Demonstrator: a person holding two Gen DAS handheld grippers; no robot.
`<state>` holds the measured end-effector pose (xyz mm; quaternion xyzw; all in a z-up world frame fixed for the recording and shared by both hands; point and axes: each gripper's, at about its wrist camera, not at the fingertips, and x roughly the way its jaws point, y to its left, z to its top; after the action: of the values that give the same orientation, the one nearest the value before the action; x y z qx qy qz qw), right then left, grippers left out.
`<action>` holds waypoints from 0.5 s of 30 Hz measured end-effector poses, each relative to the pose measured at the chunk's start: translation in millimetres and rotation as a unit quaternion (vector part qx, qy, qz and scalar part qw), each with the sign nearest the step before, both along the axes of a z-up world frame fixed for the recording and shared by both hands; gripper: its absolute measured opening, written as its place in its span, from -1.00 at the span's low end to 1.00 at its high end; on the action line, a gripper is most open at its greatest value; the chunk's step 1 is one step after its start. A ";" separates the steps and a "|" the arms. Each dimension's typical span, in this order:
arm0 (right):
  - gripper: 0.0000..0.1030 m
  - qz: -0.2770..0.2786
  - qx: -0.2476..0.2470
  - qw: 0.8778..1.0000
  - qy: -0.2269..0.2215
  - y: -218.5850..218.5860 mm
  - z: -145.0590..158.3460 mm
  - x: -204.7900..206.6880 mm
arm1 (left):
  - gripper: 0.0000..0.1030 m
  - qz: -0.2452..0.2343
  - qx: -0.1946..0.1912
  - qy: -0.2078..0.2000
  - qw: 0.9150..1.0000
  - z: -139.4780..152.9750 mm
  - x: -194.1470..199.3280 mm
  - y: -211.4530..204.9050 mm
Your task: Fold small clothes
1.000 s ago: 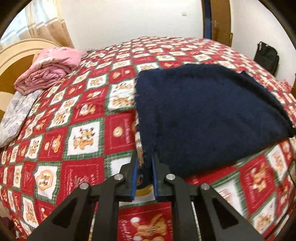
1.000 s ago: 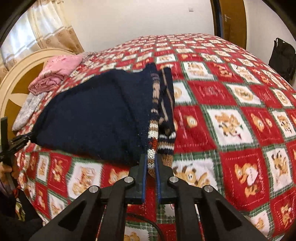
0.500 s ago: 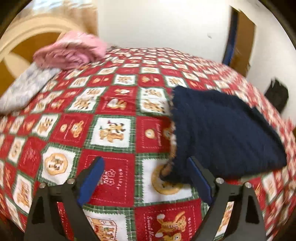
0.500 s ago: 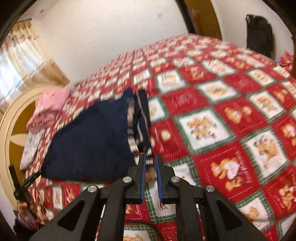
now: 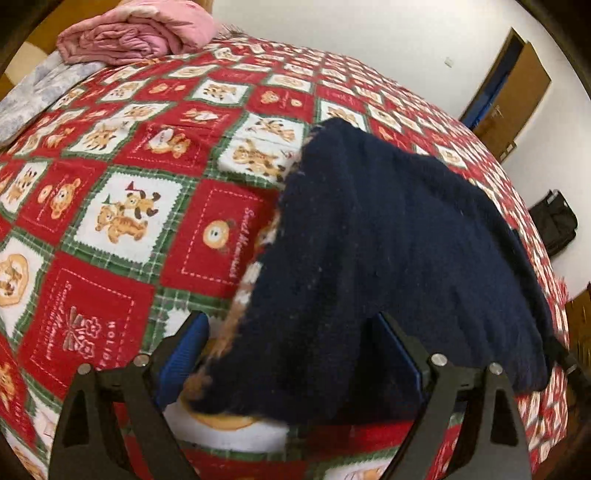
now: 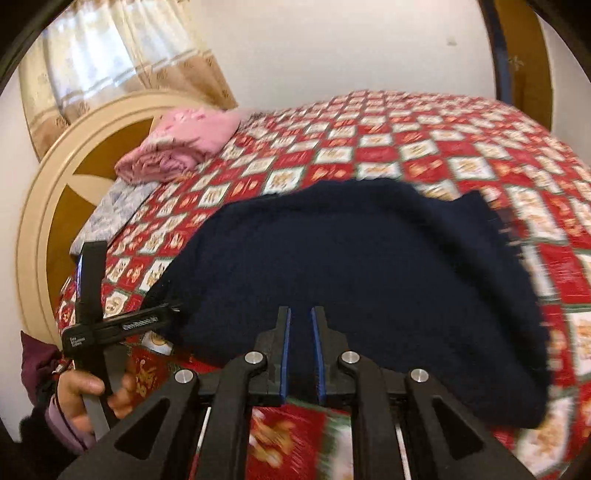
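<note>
A dark navy knitted garment lies folded on the red patchwork bedspread; a striped knit edge shows along its left side. My left gripper is open, its jaws wide apart around the garment's near corner without gripping it. In the right wrist view the same garment fills the middle. My right gripper hovers over its near edge with the jaws a narrow gap apart and nothing between them. The left gripper and the hand holding it show at the left of the right wrist view.
A folded pink blanket and a pale floral pillow lie at the head of the bed by the round headboard. A door and a black bag stand beyond the bed.
My left gripper let go of the garment's corner and opened wide. My right gripper released the striped edge and swung left over the folded garment.
</note>
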<state>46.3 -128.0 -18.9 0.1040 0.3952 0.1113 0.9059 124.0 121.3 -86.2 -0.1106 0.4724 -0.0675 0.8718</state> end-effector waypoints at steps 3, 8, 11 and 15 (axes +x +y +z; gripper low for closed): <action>-0.78 -0.006 -0.005 1.000 0.027 6.9 -29.3 9.9 | 0.80 0.014 -0.032 -0.003 0.999 1.2 0.9 5.8; -0.78 -0.021 0.074 0.995 0.056 -11.6 -63.1 11.0 | 0.25 0.040 -0.109 -0.009 0.993 1.7 4.2 17.9; -0.78 -0.014 0.084 0.994 0.067 -14.0 -60.7 11.2 | -0.20 0.053 -0.129 0.001 0.990 -1.7 11.4 21.7; -0.78 -0.022 0.099 0.993 0.067 -22.2 -49.9 0.3 | -0.45 0.053 -0.141 0.007 0.989 4.4 15.8 24.2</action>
<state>46.6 -150.2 -68.8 0.2095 0.4397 0.1229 0.8647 139.8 145.5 -81.8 -0.2582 0.4578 -0.0863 0.8463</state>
